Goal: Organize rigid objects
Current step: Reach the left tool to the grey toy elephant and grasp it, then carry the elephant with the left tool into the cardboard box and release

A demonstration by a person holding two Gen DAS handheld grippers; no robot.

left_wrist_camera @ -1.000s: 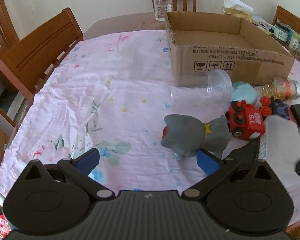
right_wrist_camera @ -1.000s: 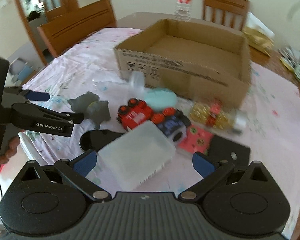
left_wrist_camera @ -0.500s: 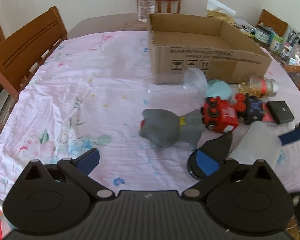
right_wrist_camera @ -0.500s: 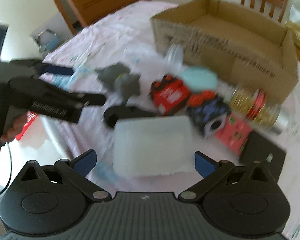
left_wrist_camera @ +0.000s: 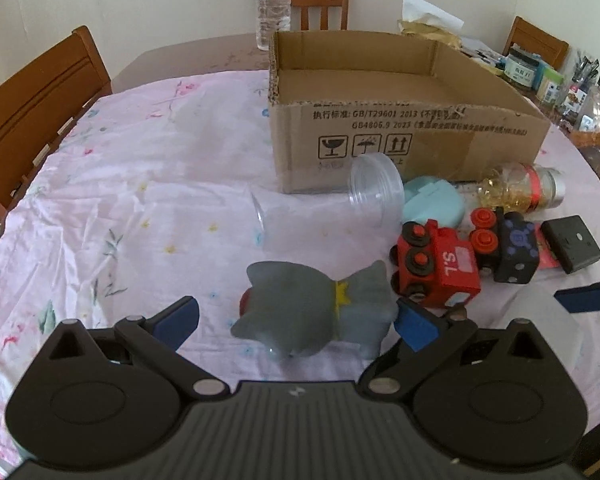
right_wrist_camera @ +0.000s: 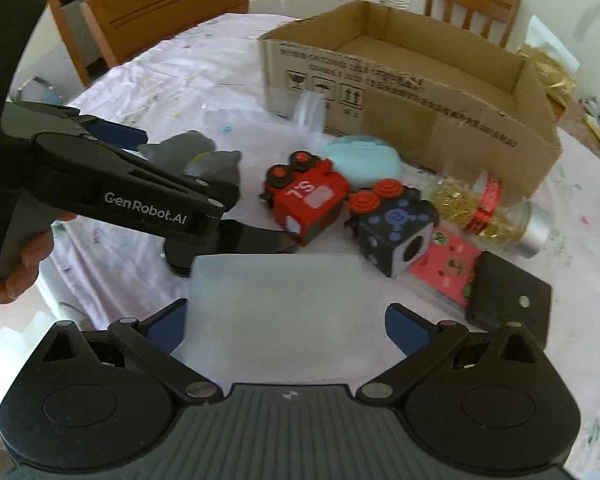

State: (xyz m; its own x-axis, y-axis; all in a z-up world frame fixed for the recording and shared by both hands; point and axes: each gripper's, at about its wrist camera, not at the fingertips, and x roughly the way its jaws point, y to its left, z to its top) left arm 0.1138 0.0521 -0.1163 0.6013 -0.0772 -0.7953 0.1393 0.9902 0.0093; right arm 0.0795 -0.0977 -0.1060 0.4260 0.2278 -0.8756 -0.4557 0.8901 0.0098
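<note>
On the pink floral tablecloth (left_wrist_camera: 148, 184), the left gripper (left_wrist_camera: 296, 320) is held low and level, its jaws spread wide either side of a grey toy figure (left_wrist_camera: 312, 312), with neither pad seen touching it. From the right wrist view, the left gripper is seen reaching in from the left edge. The right gripper (right_wrist_camera: 286, 322) is likewise held low, jaws apart around a translucent white box (right_wrist_camera: 278, 312); contact cannot be confirmed. A red toy train (left_wrist_camera: 440, 268) lies just beyond, and an open cardboard box (left_wrist_camera: 404, 132) stands farther back.
</note>
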